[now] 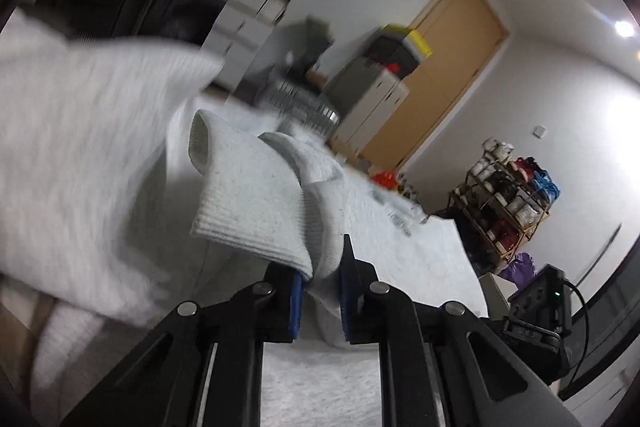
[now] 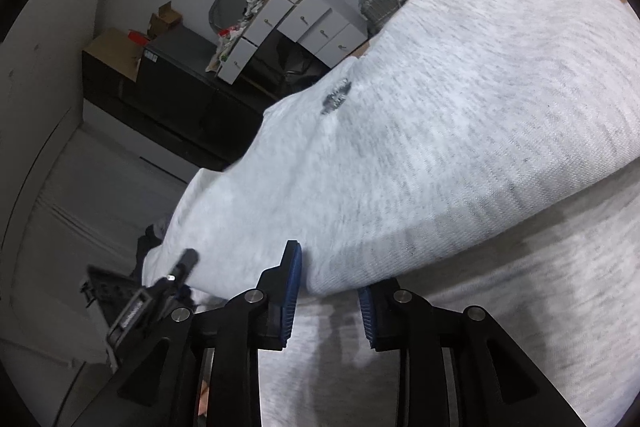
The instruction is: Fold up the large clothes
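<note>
I judge the fold barely begun: the grey sweatshirt (image 2: 460, 115) hangs bunched before me, nothing squared yet. My left tool (image 1: 320, 291) is clamped on its ribbed cuff (image 1: 256, 203); my right tool (image 2: 328, 307) stands apart, soft heathered knit draped over it, unpinched.

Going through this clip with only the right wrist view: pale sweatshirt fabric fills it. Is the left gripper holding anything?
Observer: Yes. The left gripper is closed on a ribbed edge of the sweatshirt, which is doubled over between its pads.
Operator: What lies beyond that edge, further into the room?
Observer: A cluttered shelf rack stands against the far wall, to the right in the left wrist view.
</note>
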Available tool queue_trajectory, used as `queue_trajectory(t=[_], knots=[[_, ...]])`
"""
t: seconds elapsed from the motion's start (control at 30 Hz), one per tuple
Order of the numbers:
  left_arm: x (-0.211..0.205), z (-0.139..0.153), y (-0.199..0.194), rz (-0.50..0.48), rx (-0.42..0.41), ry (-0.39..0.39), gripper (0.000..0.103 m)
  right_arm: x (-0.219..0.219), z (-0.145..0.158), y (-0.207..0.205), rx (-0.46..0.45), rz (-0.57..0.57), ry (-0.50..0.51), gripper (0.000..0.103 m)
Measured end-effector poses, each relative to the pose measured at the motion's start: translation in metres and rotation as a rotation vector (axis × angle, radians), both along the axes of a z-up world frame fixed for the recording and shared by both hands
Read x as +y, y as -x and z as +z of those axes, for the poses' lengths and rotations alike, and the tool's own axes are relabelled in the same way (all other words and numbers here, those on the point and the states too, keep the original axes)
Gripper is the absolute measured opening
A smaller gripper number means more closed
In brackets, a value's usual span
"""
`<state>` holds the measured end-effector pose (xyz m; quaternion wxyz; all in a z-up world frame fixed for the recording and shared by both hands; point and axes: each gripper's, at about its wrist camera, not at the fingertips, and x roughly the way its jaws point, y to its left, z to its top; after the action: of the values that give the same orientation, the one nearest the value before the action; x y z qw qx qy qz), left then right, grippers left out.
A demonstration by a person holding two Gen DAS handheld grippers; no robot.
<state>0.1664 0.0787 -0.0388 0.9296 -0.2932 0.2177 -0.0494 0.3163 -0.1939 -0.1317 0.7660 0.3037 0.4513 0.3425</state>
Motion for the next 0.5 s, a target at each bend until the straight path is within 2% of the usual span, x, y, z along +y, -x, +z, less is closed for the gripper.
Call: queue_trajectory(t=[0.07,0.1,0.17,0.23,0.3,0.33,0.37,0.4,0.5], knots=[[-0.005,0.001,-0.002,0.003,-0.009,-0.066,0.01,-0.006,-0.002,-0.003,0.009,-0.022,-0.007,0.034],[-0.006,-0.004,-0.011,-0.002,0.031,-0.088,0.01,-0.011,-0.003,-0.004,0.016,-0.044,-0.004,0.034],[0.0,-0.016,-0.022,0.01,0.105,-0.058,0.01,-0.022,-0.006,-0.008,0.037,-0.099,-0.006,0.034],[0.011,-0.019,-0.022,0.018,0.115,-0.018,0.01,-0.043,-0.01,-0.012,0.056,-0.198,-0.028,0.034],[0.012,-0.018,-0.022,0.02,0.112,-0.024,0.01,-0.071,-0.01,-0.015,0.061,-0.331,-0.042,0.034],[0.011,-0.019,-0.023,0.021,0.114,-0.036,0.01,-0.083,-0.009,-0.016,0.049,-0.394,-0.027,0.032],[0.008,-0.017,-0.024,0.019,0.112,-0.052,0.01,-0.096,-0.005,-0.014,0.019,-0.464,0.006,0.018],[0.007,-0.016,-0.025,0.015,0.109,-0.056,0.01,-0.105,-0.001,-0.013,-0.013,-0.512,0.04,0.009],[0.0,-0.015,-0.027,-0.014,0.102,-0.075,0.01,-0.112,-0.002,-0.009,-0.027,-0.55,0.05,0.004]])
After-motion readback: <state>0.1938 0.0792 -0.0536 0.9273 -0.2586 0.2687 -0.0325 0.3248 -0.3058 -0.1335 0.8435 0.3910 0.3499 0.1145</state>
